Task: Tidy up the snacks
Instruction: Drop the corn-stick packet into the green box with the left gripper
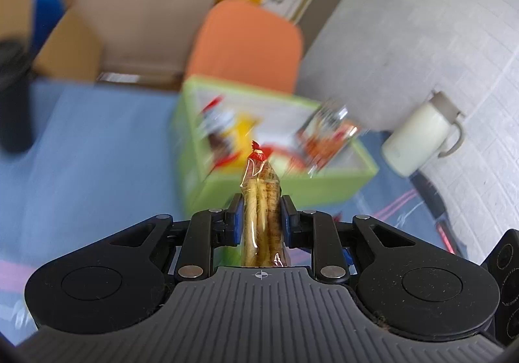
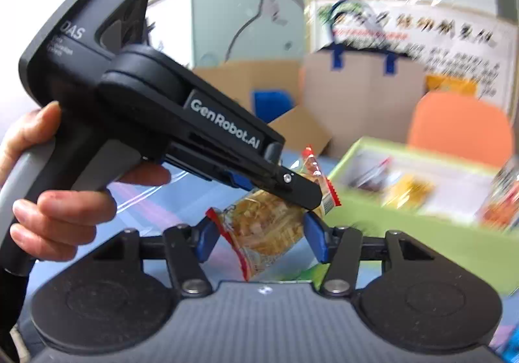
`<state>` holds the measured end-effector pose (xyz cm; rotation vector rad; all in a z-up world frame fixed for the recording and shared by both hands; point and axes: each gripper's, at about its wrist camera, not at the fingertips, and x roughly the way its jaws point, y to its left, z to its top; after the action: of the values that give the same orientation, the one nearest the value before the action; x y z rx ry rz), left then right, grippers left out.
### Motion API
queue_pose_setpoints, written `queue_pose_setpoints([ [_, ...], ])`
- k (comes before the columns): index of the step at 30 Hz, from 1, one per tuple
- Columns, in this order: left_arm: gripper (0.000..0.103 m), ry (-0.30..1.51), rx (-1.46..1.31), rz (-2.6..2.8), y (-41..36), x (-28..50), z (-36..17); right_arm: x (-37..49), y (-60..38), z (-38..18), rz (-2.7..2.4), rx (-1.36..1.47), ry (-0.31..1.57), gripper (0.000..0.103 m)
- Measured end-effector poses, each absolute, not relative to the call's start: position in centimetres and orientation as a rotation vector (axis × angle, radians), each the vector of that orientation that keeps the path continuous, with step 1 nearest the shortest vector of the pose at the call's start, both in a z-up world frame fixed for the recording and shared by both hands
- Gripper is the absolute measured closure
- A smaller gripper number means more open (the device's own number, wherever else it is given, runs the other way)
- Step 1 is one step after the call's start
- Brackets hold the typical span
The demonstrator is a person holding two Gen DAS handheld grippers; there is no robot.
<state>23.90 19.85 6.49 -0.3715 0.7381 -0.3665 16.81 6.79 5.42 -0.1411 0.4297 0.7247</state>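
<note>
Here, both grippers clamped on one snack packet

- Snack packet: a clear wrapper with red crimped ends, filled with yellow-golden strips. It is held above the blue tablecloth, edge-on in the left wrist view, broad side up in the right.
- Green box: open-topped with a white lining, standing on the cloth beyond the packet, blurred snack packs inside.

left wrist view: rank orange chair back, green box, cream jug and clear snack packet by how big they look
1. green cardboard box and orange chair back, too alike to rank
2. cream lidded jug
3. clear snack packet, though nearest the camera
</note>
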Motion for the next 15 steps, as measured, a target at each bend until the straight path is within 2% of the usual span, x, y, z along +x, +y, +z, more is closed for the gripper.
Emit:
queue_pose_setpoints([
  [5,0.103,0.733,-0.382,-0.414,15.4,31.3,8.1,22.6,2.4,7.6,0.640,-0.138,0.379,0.047],
  [10,0.103,0.760,-0.327,-0.383,10.8,37.7,7.0,29.0,-1.2,6.7,0.591,-0.105,0.428,0.045],
  [11,0.097,0.765,-0.303,-0.368,10.3,38.5,6.7,30.1,-1.6,6.3,0.585,-0.104,0.447,0.040],
  [12,0.077,0.763,-0.281,-0.348,9.9,39.0,6.3,31.1,-1.8,5.8,0.573,-0.111,0.473,0.034],
  [13,0.068,0.754,-0.264,-0.319,9.7,39.2,6.1,31.6,-2.1,5.4,0.551,-0.111,0.484,0.028],
  [14,0.061,0.736,-0.256,-0.289,9.6,39.1,5.9,32.0,-2.5,5.1,0.536,-0.114,0.492,0.028],
  [15,0.058,0.719,-0.259,-0.273,9.9,38.7,6.0,32.1,-2.8,5.2,0.536,-0.130,0.506,0.028],
])
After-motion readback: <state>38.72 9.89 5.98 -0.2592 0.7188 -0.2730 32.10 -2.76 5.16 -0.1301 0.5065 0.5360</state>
